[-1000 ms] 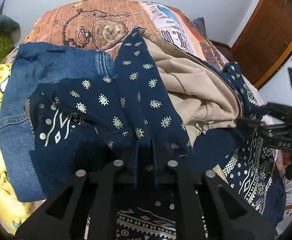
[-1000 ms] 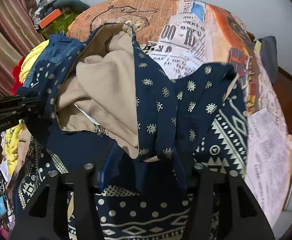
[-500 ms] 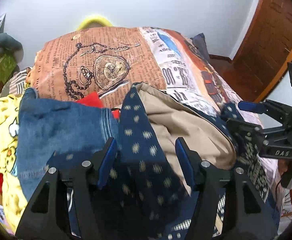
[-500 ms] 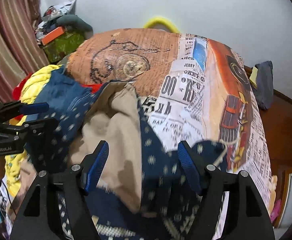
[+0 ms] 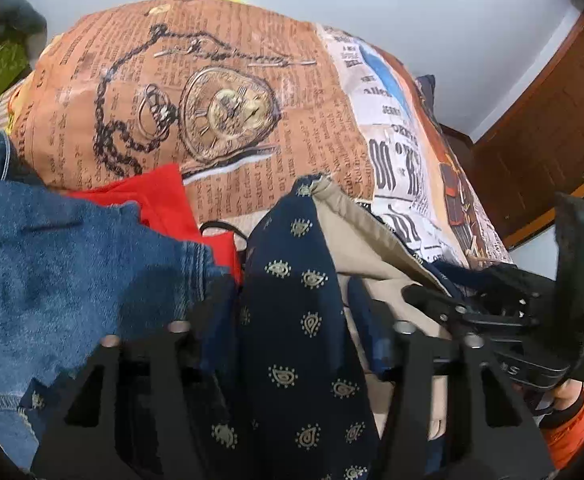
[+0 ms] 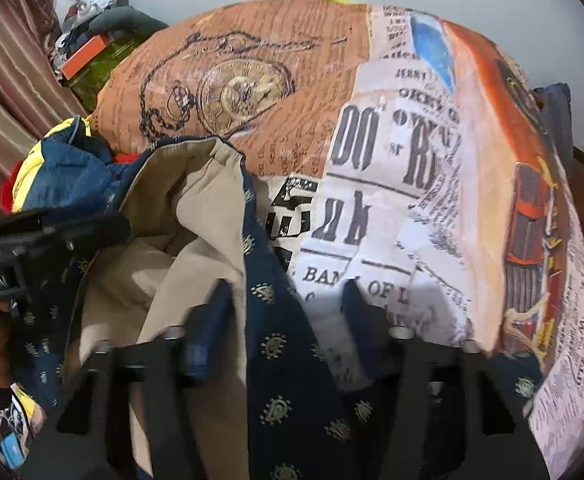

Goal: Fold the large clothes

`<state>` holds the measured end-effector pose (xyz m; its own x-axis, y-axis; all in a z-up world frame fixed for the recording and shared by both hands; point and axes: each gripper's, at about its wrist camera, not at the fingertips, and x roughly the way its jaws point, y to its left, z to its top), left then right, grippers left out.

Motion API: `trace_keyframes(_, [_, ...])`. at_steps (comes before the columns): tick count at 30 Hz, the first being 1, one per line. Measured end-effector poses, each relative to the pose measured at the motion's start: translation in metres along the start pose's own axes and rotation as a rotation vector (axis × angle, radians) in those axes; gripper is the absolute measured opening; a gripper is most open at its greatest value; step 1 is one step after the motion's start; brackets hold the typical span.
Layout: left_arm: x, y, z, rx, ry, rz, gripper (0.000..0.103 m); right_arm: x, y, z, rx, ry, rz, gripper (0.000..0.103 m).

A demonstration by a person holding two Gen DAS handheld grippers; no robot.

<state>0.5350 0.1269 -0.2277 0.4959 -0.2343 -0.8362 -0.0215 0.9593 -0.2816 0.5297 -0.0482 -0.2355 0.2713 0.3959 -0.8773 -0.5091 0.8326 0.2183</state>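
On the bed (image 5: 219, 92), both grippers (image 5: 292, 316) (image 6: 283, 312) gape wide around the blue dress (image 5: 304, 320), so next they must pinch it.

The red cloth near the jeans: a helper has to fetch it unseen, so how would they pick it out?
Start at the bed with the newspaper-print cover. At its near edge lies a heap of clothes; the red cloth pokes out between the blue denim and the navy patterned garment. It is the only plain bright red piece there.

Newspaper-print bedspread (image 5: 251, 128); wooden door (image 5: 552, 128); striped curtain (image 6: 7, 64).
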Motion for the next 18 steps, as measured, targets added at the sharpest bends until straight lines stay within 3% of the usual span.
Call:
trace_keyframes(2, [0.003,-0.004,-0.001,0.035,0.004,0.017,0.015,-0.001,-0.002,-0.001,0.018,-0.012,0.018,0.022])
trace_keyframes(3, [0.003,-0.008,-0.003,0.056,0.009,0.026,0.011,-0.004,-0.002,-0.002,0.023,-0.019,0.030,0.017])
trace_keyframes(4, [0.002,-0.008,-0.004,0.068,0.004,0.034,0.010,-0.007,-0.003,-0.002,0.026,-0.026,0.036,0.011])
trace_keyframes(7, [-0.019,-0.021,-0.011,0.129,-0.052,0.040,0.008,-0.029,0.000,-0.008,0.024,-0.073,0.045,0.010])
trace_keyframes(12, [-0.073,-0.051,-0.027,0.203,-0.124,-0.034,0.008,-0.078,0.005,-0.025,-0.023,-0.129,0.047,0.010])
trace_keyframes(18, [-0.123,-0.087,-0.065,0.296,-0.156,-0.052,0.008,-0.135,0.018,-0.058,-0.067,-0.167,0.048,0.010])
